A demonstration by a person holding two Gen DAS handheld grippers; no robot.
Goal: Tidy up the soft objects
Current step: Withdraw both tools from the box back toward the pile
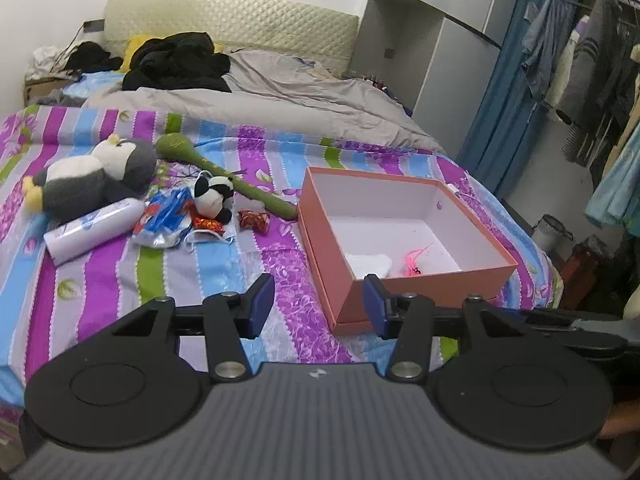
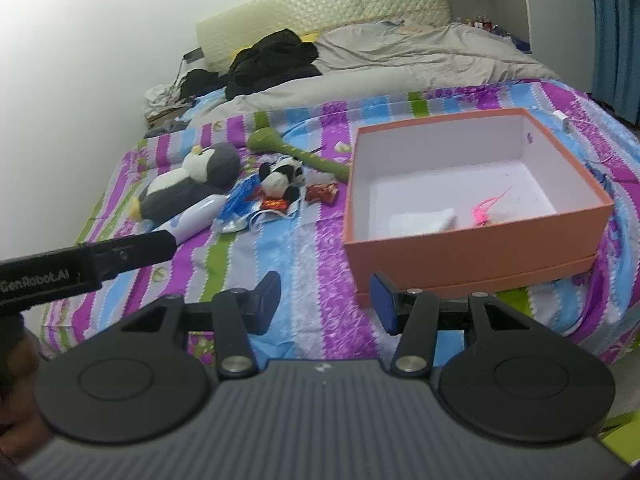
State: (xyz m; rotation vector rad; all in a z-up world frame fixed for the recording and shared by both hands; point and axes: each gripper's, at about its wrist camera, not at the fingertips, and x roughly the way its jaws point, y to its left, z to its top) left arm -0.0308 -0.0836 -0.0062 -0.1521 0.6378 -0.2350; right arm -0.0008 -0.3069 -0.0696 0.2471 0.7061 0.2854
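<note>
Two grippers frame the near edge of the scene, and both are mine: my left gripper [image 1: 319,306] and my right gripper [image 2: 325,304] hang over the striped bedsheet [image 1: 280,264], each with its jaws spread and nothing between the pads.

Just beyond the jaws, toward the right of both views, stands the orange box [image 1: 436,284], open-topped and nearly empty; a white cloth [image 1: 370,263] and a pink feathery scrap [image 1: 416,264] lie on its floor.

Farther out and to the left lies the cluster still to be sorted. Nearest in it is a white bottle [image 1: 94,226], beside a blue-and-red wrapper [image 1: 166,216] and two red candies [image 1: 254,220]. The small panda plush [image 1: 214,196] sits in the middle of the cluster, left of the box and well apart from it. Behind it the penguin plush [image 1: 92,176] lies on its side, its long axis running left to right, feet at the far left. A green soft stick [image 1: 224,176] runs diagonally from its bulb at upper left down to the box's far left corner.

I judge the plush toys to lie ahead and to the left of both jaws, so my left gripper is the nearer one; the box is nearer my right.

At the far end are a grey duvet [image 1: 280,96], black clothes [image 1: 176,64] and the headboard [image 1: 228,24].
</note>
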